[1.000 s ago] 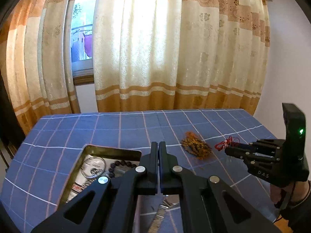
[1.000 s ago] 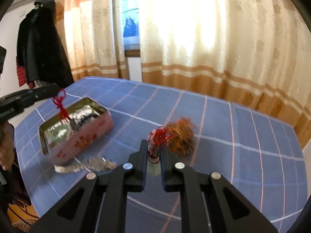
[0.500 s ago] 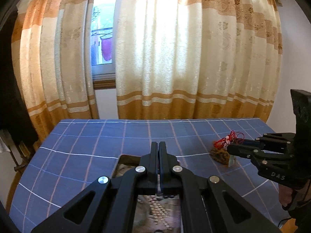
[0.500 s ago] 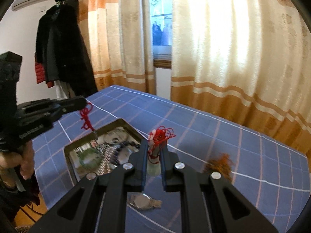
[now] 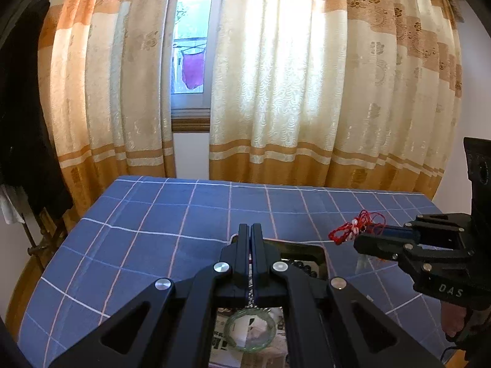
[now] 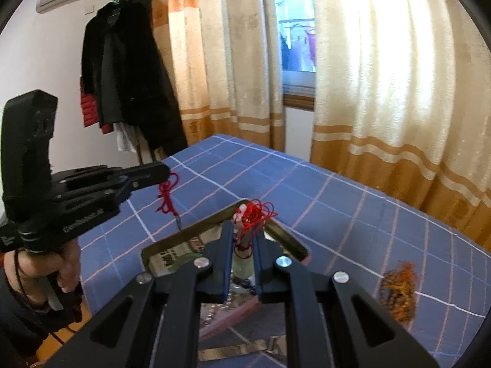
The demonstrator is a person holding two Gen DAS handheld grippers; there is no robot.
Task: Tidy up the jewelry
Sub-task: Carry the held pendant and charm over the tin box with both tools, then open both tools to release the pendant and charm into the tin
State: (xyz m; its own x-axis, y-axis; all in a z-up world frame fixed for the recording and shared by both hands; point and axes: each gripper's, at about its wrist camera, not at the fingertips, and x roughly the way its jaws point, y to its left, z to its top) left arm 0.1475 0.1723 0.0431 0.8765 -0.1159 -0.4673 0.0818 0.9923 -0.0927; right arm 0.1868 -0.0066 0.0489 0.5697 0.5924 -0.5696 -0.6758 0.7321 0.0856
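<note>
Right wrist view: a red-corded pendant is clamped in the right gripper, above the tin; at nine o'clock, another red cord is pinched by the closed left gripper.

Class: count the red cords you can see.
2. One red cord hangs from the left gripper; the other is held in the right gripper. More may be hidden.

left gripper: jaws pinched tight, tilted downward | right gripper: jaws nearly closed, clamping something, tilted downward | both hand-held, side by side
</note>
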